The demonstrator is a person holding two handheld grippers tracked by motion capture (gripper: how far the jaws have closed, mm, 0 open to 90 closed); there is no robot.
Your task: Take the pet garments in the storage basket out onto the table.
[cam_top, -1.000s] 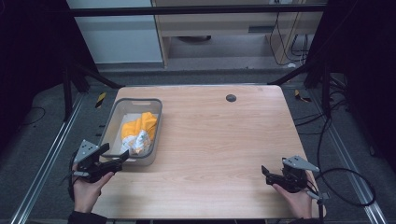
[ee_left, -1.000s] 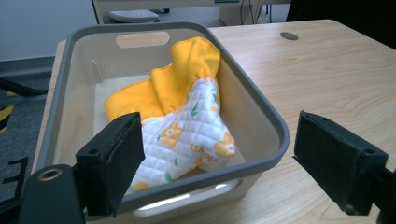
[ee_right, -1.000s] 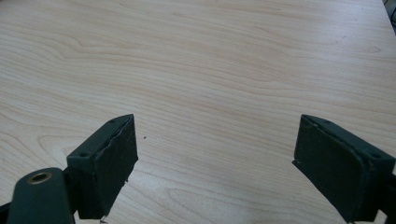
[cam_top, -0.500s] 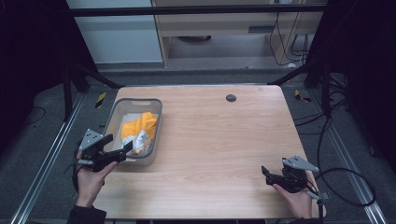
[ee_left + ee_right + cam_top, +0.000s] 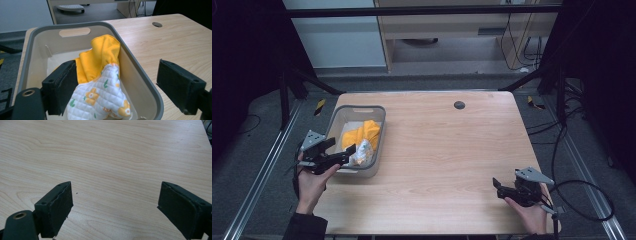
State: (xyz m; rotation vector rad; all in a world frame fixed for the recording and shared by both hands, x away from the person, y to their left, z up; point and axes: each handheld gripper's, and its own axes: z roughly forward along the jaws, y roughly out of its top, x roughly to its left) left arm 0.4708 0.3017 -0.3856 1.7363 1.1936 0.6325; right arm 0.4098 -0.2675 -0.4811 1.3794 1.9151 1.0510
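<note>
A light wood-grain desk (image 5: 447, 150) with rounded corners stands on a grey carpeted floor (image 5: 257, 150), framed by black metal struts. A small dark round hole (image 5: 459, 105) sits near the desk's far edge. Behind the desk there are a pale wall panel (image 5: 337, 35) and a beige wooden shelf unit (image 5: 447, 30), and black cables (image 5: 582, 200) trail across the floor at the right.

At the desk's left side rests a grey rectangular plastic bin (image 5: 339, 117) with a handle slot in its far wall. Inside it lies a yellow cloth (image 5: 362, 134) bunched against a white quilted mitt with orange flowers (image 5: 362, 150).

The left tool (image 5: 343, 153), held in the person's left hand (image 5: 314, 177), is over the near end of the bin. In the left gripper view its jaws stand wide apart and grip nothing: one jaw is inside the bin just beside the quilted mitt (image 5: 100, 100), the other is outside the bin's wall (image 5: 140, 75), above the desk.

The right tool (image 5: 498, 186), held in the right hand (image 5: 532, 212), is low over the desk near its front right corner, well apart from the bin. Its jaws are spread wide with only bare wood (image 5: 112, 170) between them.
</note>
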